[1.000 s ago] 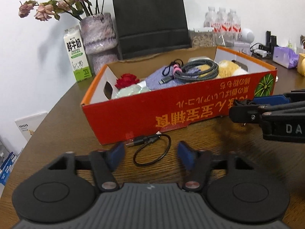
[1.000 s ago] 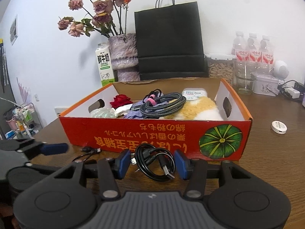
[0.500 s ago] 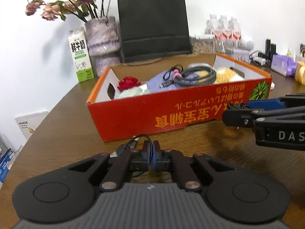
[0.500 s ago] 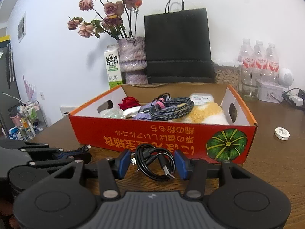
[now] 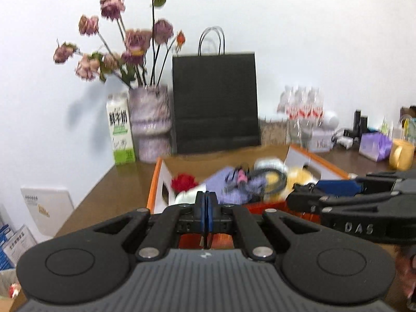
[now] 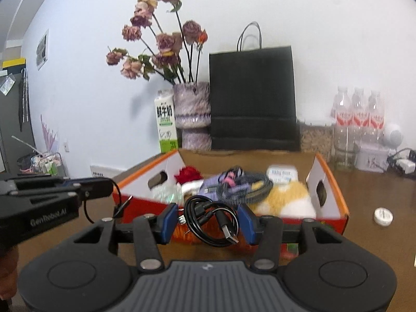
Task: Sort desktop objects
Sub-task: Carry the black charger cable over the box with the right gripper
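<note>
a coiled black cable (image 6: 211, 220) is held between the blue pads of the right hand-held gripper (image 6: 208, 219), just in front of the red cardboard box (image 6: 338, 209) on the counter (image 6: 377, 197). a second thin black cable (image 6: 118, 202) hangs from the tips of the left hand-held gripper (image 5: 205, 214), whose jaws are closed fully with the pads together. both cables are judged to be light, soft and floppy, so loops may slip out or catch on the box wall; the coil is best taken across its bundled middle, not at the plug. "genrobot.ai" is read on the left tool, "das" on the right one. chinese characters are printed on the milk carton (image 6: 165, 123), and the box print is too blurred to be read.
</note>
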`<state>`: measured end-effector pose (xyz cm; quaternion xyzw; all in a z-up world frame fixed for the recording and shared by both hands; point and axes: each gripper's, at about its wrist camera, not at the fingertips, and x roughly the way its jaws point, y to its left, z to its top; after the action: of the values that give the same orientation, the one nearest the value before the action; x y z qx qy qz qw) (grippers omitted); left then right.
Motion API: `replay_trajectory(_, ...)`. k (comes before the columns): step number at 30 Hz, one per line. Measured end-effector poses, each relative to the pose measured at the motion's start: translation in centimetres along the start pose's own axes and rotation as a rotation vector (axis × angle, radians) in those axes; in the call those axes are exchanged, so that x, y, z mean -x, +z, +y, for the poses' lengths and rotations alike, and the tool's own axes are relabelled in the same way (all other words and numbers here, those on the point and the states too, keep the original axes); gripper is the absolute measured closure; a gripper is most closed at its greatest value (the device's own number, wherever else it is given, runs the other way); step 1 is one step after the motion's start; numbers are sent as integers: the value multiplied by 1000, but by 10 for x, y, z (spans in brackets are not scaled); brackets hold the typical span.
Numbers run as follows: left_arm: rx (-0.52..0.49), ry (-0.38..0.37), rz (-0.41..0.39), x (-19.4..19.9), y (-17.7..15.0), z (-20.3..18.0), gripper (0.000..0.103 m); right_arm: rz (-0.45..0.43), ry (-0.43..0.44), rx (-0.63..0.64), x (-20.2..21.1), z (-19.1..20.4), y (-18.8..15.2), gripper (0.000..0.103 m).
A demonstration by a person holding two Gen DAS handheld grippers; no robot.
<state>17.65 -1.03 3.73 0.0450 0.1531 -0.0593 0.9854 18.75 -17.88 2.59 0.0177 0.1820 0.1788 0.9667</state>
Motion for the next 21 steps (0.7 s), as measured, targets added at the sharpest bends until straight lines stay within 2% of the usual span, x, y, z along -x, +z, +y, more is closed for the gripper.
replay_trajectory(8,31,-20,-68,-26,36,1,100,-31,-24,29,-23,1,33,54)
replay_trajectory(14,63,-31,-33,-70,43,6,100,-4,-46,48,-62,-1,44,54)
replay_trajectory(21,88,-41,28,-114,27,16,100,58,-55,99,-103,-5,35,54)
